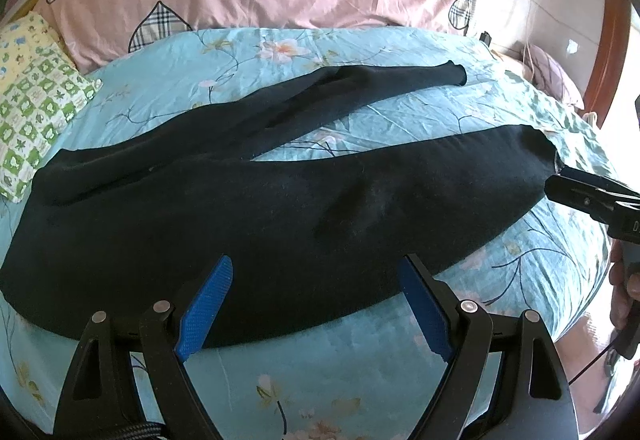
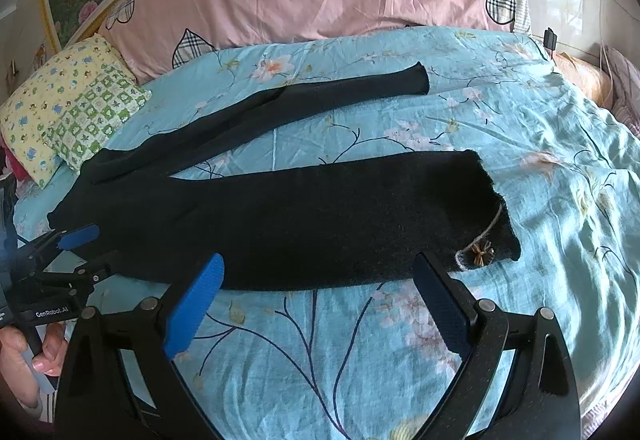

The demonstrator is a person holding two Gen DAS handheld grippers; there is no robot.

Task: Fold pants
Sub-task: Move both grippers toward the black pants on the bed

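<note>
I'm watching the black pants point(image 2: 304, 216) lying spread flat across the bed's blue floral sheet point(image 2: 360, 360), legs apart and reaching toward its right edge. My left gripper point(image 1: 316, 304) is hovering agape at the waist end; my right gripper point(image 2: 320, 304) is hanging equally wide by the near leg's cuff.

The left gripper point(image 1: 314, 276) hangs with its two blue-padded fingers point(image 1: 206, 306) spread wide, nothing between them. The right gripper point(image 2: 316, 276) is likewise agape, its blue pads point(image 2: 194, 306) well apart. Seen from the right wrist camera, the left gripper point(image 2: 76, 240) reaches in from the left edge, and the person's left hand point(image 2: 28, 360) wraps its handle. From the left wrist camera, the right hand point(image 1: 626, 280) grips the other tool at the right edge.
</note>
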